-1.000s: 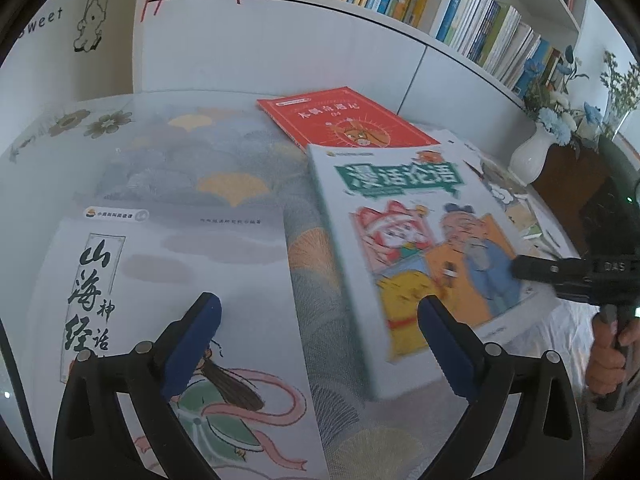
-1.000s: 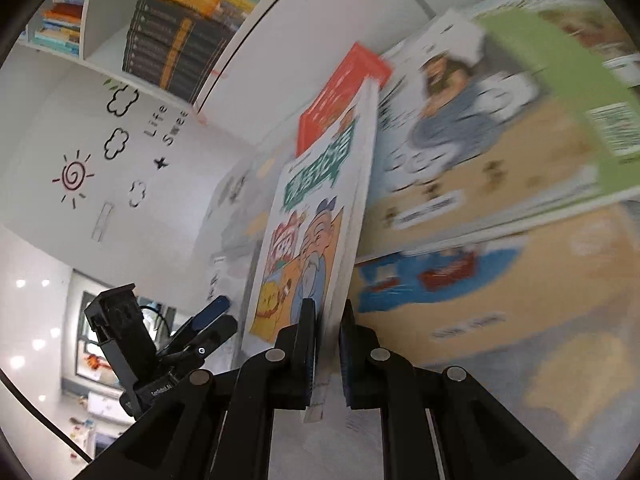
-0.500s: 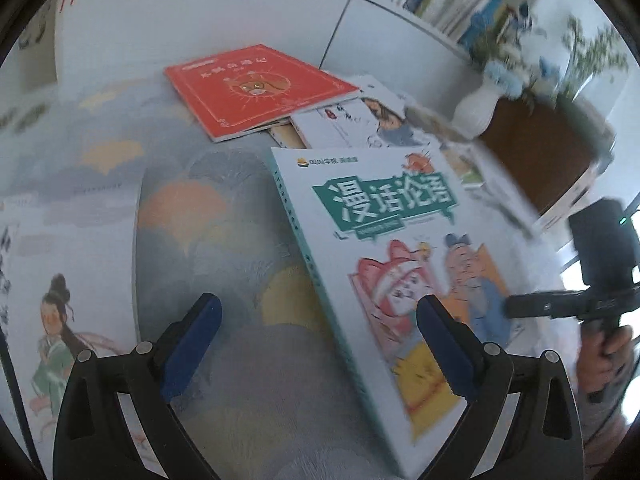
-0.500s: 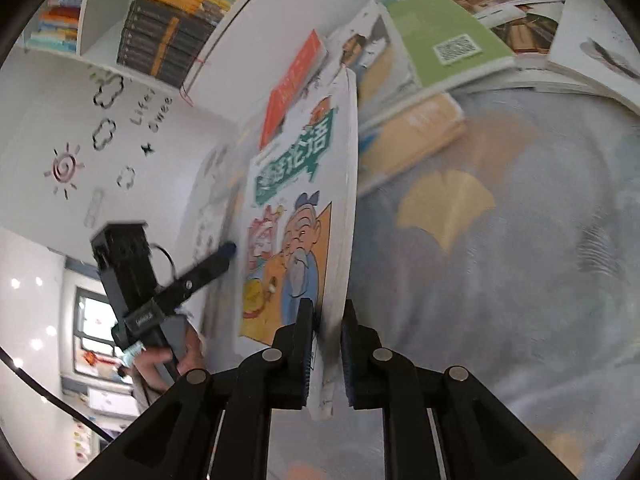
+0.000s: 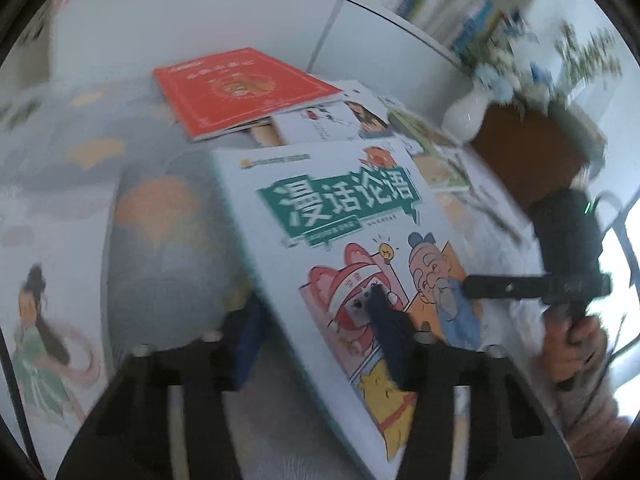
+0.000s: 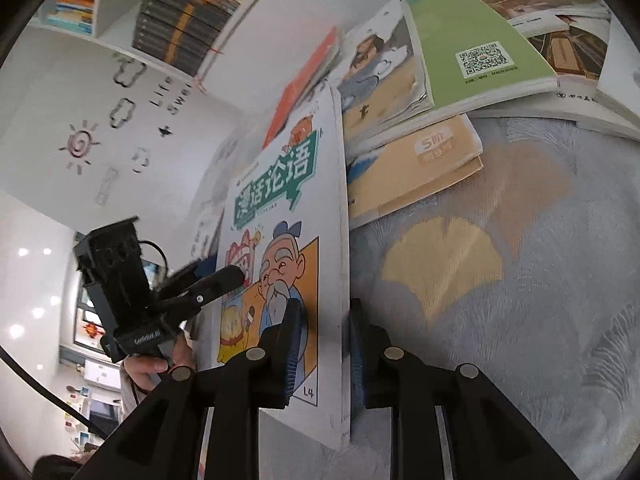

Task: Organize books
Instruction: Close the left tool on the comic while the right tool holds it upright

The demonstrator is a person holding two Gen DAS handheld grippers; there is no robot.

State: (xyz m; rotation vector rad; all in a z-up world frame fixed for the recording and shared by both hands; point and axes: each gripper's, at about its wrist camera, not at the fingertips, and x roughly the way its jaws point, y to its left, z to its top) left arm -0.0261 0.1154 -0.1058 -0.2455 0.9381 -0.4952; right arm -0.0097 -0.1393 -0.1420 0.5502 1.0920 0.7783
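Note:
A white comic book with a green title banner point(image 5: 344, 216) is held tilted above the table; it also shows in the right wrist view point(image 6: 288, 216). My left gripper point(image 5: 316, 328) straddles its near left edge, jaws partly closed, one finger under and one on the cover. Whether it grips is unclear through blur. My right gripper point(image 6: 324, 344) stands with jaws slightly apart around the book's bottom edge. The right gripper also shows in the left wrist view point(image 5: 472, 288), the left gripper in the right wrist view point(image 6: 224, 276).
A red book point(image 5: 240, 88) tops a loose pile of books point(image 6: 472, 64) at the back of the table. A white book with a painted figure point(image 5: 36, 320) lies at the left. A white vase point(image 5: 464, 116) and bookshelves point(image 6: 188, 12) stand behind.
My left gripper moved right onto the comic book's edge and its jaws narrowed around it. My right gripper's jaws widened from tightly shut on the book. The book stands steeper.

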